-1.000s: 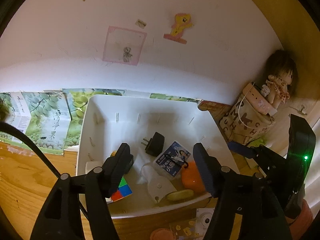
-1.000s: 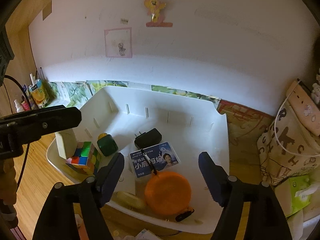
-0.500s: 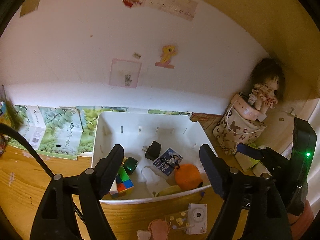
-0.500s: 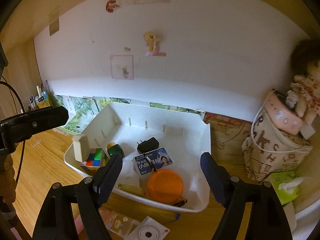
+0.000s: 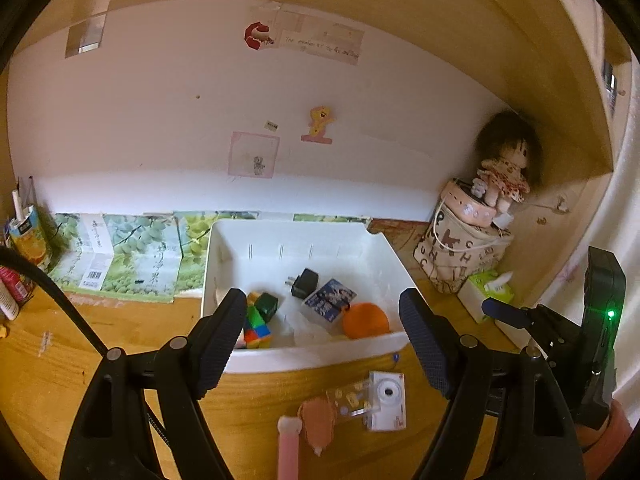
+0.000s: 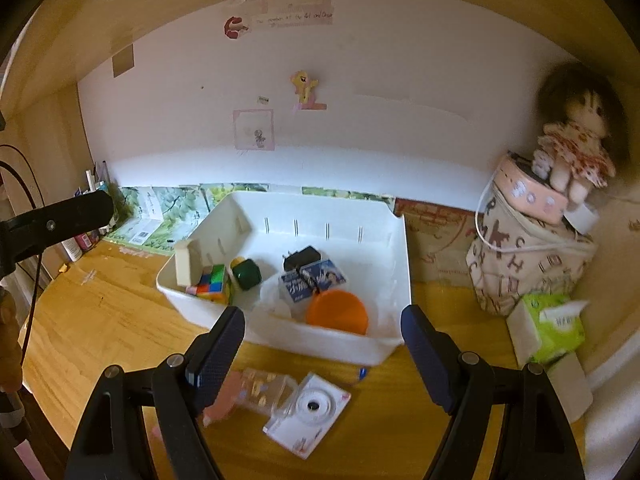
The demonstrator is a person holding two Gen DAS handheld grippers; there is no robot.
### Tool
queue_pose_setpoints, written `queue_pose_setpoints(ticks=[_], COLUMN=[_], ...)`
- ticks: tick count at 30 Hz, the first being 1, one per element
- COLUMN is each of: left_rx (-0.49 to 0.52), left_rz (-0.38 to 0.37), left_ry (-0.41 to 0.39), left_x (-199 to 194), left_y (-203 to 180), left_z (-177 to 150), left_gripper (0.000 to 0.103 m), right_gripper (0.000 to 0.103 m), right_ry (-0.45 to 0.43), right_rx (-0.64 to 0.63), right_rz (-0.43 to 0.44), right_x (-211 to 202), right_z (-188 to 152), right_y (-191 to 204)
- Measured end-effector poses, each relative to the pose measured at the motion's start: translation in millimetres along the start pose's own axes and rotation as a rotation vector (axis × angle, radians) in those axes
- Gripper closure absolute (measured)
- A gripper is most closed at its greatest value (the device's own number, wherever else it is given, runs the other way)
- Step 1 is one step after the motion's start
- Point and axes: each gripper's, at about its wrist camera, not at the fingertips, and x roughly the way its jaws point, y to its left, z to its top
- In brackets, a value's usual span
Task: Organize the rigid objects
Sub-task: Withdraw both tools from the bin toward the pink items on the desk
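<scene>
While both hand-held grippers, left hand-held gripper (image 5: 322,334) and right hand-held gripper (image 6: 322,350), gape wide and empty, white plastic bin (image 6: 394,248) on wooden tabletop (image 6: 100,312) holds glossy puzzle cube (image 6: 212,283), round orange lid (image 6: 337,312), black charger (image 6: 302,258), flat white camera box (image 6: 307,410) outside.

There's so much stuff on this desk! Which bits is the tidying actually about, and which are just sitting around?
Part of the tidying:
white bin
puzzle cube
black charger
orange disc
small white camera, outside the bin on the desk

Just lying about:
doll
letter-print bag
green tissue pack
wall stickers
</scene>
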Motion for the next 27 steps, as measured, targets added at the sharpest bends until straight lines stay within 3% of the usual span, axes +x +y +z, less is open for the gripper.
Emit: queue_pose_setpoints(ticks=[14, 27], left_rx=[0.021, 0.027], left_rz=[0.021, 0.104], left_ry=[0.083, 0.206], left_x=[-40, -50], left_y=[-11, -8], left_z=[-58, -98], left_gripper=[0.022, 0.022], right_gripper=[0.022, 0.022], right_ry=[0.072, 0.200], right_rx=[0.079, 0.244], right_rz=[0.009, 0.019], right_x=[-36, -37], right_z=[-64, -112], right_y=[7, 0])
